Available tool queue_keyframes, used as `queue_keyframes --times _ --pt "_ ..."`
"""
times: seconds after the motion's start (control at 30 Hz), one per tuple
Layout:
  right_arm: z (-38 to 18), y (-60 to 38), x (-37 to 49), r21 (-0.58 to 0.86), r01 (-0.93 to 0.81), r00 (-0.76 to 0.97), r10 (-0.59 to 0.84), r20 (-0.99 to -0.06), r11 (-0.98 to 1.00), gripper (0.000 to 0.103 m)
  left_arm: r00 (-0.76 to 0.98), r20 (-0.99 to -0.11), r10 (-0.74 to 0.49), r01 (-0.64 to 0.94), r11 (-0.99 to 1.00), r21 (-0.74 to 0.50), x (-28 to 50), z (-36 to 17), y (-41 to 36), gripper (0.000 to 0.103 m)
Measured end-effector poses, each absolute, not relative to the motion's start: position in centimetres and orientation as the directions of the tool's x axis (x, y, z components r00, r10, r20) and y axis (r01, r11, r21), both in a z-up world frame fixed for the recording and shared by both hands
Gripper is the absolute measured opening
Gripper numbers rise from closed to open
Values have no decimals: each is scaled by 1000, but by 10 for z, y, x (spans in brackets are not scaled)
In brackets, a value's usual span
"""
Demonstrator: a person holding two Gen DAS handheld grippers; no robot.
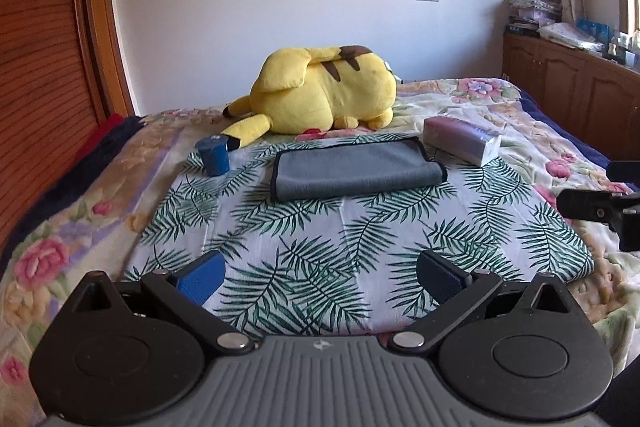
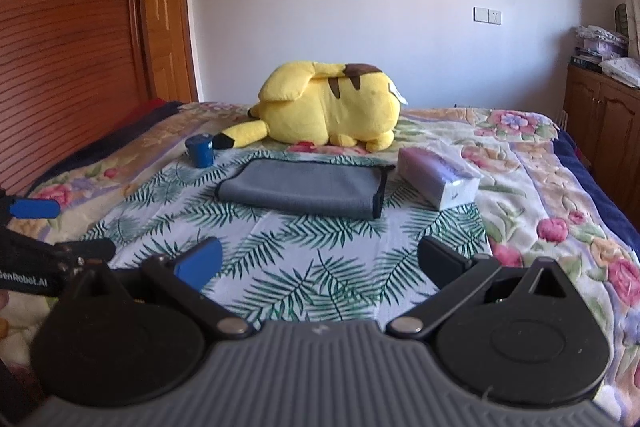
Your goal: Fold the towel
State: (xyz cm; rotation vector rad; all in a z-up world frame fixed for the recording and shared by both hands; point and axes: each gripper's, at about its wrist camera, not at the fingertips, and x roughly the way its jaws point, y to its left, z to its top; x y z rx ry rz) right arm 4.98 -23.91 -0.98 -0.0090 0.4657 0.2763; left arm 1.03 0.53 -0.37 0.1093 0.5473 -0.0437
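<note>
A grey towel [image 1: 356, 169] with dark edging lies folded in half on a palm-leaf cloth [image 1: 320, 247] on the bed; it also shows in the right wrist view [image 2: 304, 187]. My left gripper [image 1: 320, 277] is open and empty, well short of the towel, above the cloth's near part. My right gripper [image 2: 320, 265] is open and empty too, also short of the towel. The right gripper's black fingers [image 1: 592, 205] show at the right edge of the left wrist view. The left gripper's blue pad [image 2: 34, 207] shows at the left edge of the right wrist view.
A yellow plush toy [image 1: 324, 95] lies behind the towel. A blue cup [image 1: 214, 155] stands left of it, a tissue pack [image 1: 464, 141] right of it. A floral blanket [image 1: 60, 227] covers the bed. Wooden wardrobe [image 1: 40, 67] on the left, wooden cabinets [image 1: 572, 87] on the right.
</note>
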Motion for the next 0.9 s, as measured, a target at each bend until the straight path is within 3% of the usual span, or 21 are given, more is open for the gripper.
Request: queue_keyframes --times 0.43,0.9 --pt "-31 -233 52 60 -253 847 251 -469 966 103 836 -549 -6 59 995 79 14 -35 6 103" --pt "-38 -236 52 54 -213 861 213 -462 976 103 871 -491 1 58 993 107 5 -33 8 103"
